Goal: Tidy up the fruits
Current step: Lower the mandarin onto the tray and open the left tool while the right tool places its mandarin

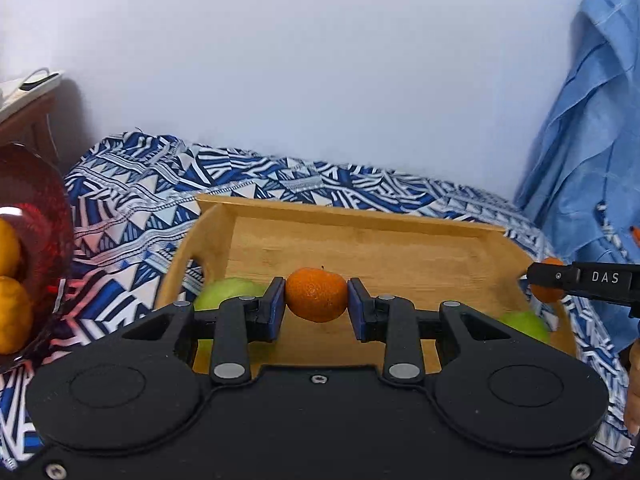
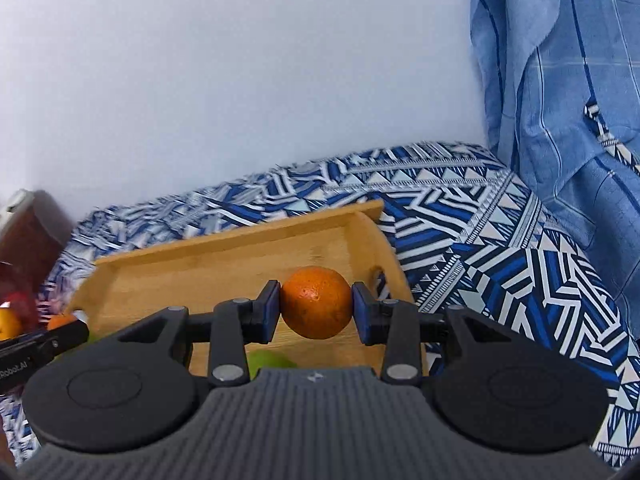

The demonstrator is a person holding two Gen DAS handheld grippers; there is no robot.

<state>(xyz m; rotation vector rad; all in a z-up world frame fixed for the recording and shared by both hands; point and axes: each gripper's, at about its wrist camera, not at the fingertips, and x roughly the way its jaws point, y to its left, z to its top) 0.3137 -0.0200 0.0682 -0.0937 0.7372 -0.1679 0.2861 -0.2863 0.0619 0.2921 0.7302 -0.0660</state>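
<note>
Fruit was split between two grippers, a tray and a bowl. The left gripper (image 1: pixel 316 308) had its blue pads clamped on a small mandarin (image 1: pixel 316 294), held in the air above a wooden tray (image 1: pixel 360 240). The right gripper (image 2: pixel 316 312) was clamped the same way on a larger orange (image 2: pixel 316 302), also raised over the tray, near its right end. In the left wrist view the right gripper showed at the tray's right edge, seen from the side with its orange partly hidden behind the fingers.

Two green apples lay in the tray: one green apple (image 1: pixel 230 292) at the near left corner, half hidden behind the left gripper's finger, and a second green apple (image 1: pixel 526 326) at the near right. The tray sat on a blue and white patterned cloth (image 1: pixel 132 208). A dark red glass bowl (image 1: pixel 44 216) stood on the cloth left of the tray, apart from it, with two yellow-orange fruits (image 1: pixel 12 280) inside. A pale wall (image 1: pixel 300 60) stood behind, and blue fabric (image 1: pixel 592 128) hung at the right.
</note>
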